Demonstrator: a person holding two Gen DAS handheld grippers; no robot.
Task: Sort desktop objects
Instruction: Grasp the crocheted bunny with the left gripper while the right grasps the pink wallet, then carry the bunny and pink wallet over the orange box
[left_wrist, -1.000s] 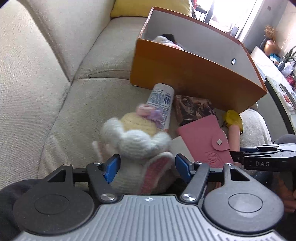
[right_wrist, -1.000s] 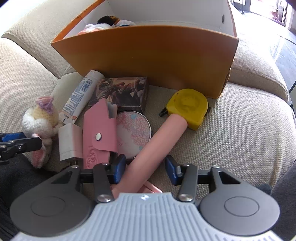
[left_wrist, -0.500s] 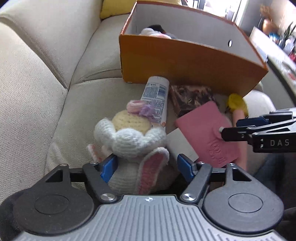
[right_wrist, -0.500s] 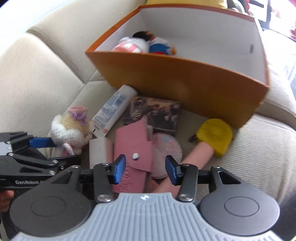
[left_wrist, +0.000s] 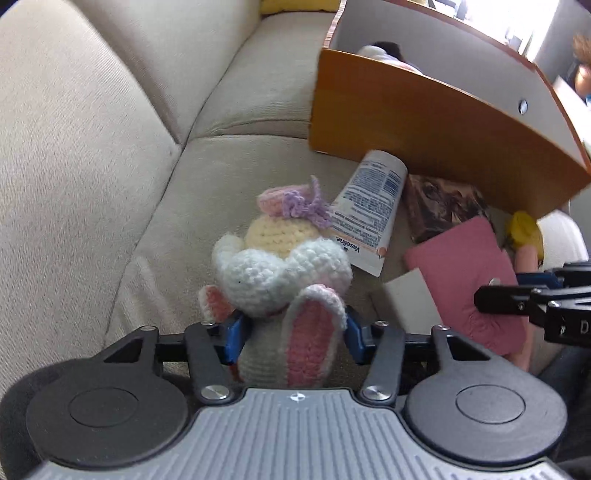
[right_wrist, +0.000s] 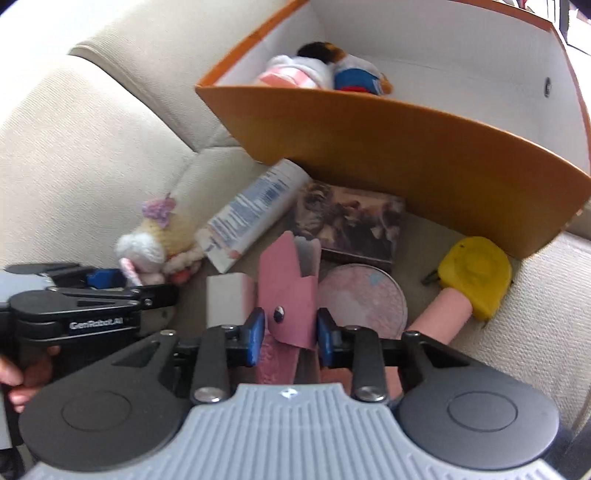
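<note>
A crochet bunny (left_wrist: 280, 266) lies on the beige sofa seat, between the blue pads of my left gripper (left_wrist: 293, 341). Its jaws are closing and both pads touch the bunny's sides. In the right wrist view, the pink snap wallet (right_wrist: 288, 280) stands between the pads of my right gripper (right_wrist: 290, 338). Those jaws are closing too, and both pads touch the wallet. The orange box (right_wrist: 388, 147) sits behind the pile with plush toys (right_wrist: 321, 70) inside. The left gripper (right_wrist: 129, 288) shows at the left by the bunny (right_wrist: 155, 243).
Loose on the cushion are a Vaseline tube (right_wrist: 255, 210), a patterned box (right_wrist: 351, 225), a round pink compact (right_wrist: 362, 299), a yellow tape measure (right_wrist: 476, 269), a pink cylinder (right_wrist: 443, 314) and a white block (right_wrist: 225, 299). The sofa backrest (left_wrist: 92, 129) rises on the left.
The left jaws have narrowed onto the bunny. My right gripper moved left from the pink cylinder to the wallet and its jaws narrowed around it; the wallet now stands more upright.
</note>
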